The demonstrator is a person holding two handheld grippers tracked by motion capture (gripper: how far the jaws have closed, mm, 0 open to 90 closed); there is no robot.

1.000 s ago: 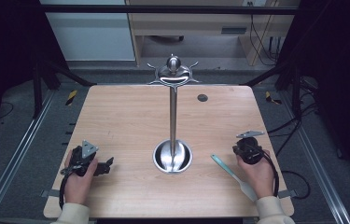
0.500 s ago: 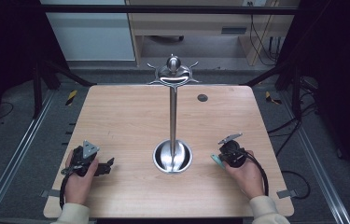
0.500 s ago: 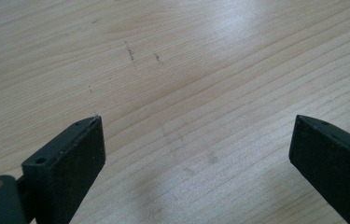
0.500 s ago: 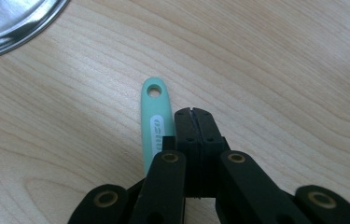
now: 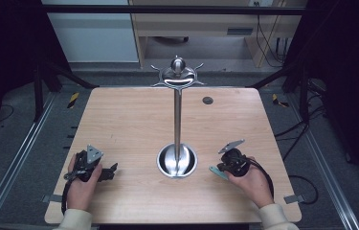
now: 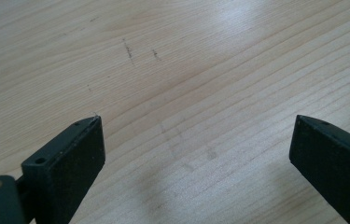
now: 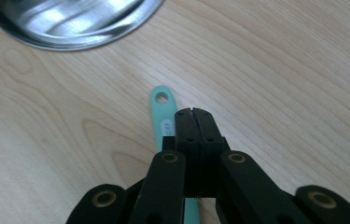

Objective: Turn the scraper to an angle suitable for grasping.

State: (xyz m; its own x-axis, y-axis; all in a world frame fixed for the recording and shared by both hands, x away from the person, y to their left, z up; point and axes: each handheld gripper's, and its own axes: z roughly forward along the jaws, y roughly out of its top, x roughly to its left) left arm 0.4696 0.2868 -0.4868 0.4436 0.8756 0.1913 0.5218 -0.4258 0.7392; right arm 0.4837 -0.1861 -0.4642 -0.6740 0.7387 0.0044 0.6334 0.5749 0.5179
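Observation:
A teal utensil handle (image 7: 159,108) with a hole at its end lies flat on the wooden table (image 5: 129,124), a little to the right of the metal stand's round base (image 5: 177,163). My right gripper (image 7: 192,112) is shut, jaws pressed together, right over the handle, which runs under them; I see nothing teal between the pads. In the high view the right gripper (image 5: 221,167) sits over the teal utensil (image 5: 217,172). My left gripper (image 5: 112,170) rests at the front left, and in its own view the left gripper (image 6: 196,128) is open over bare wood.
The stand's pole (image 5: 177,120) rises from the base to a hooked top (image 5: 177,74). The edge of the base (image 7: 70,28) lies just beyond the handle's tip. A small dark disc (image 5: 207,100) sits at the far right of the table.
The right hand has slid left toward the stand's base and now covers the teal utensil, which has stayed where it lay. The left hand has not moved.

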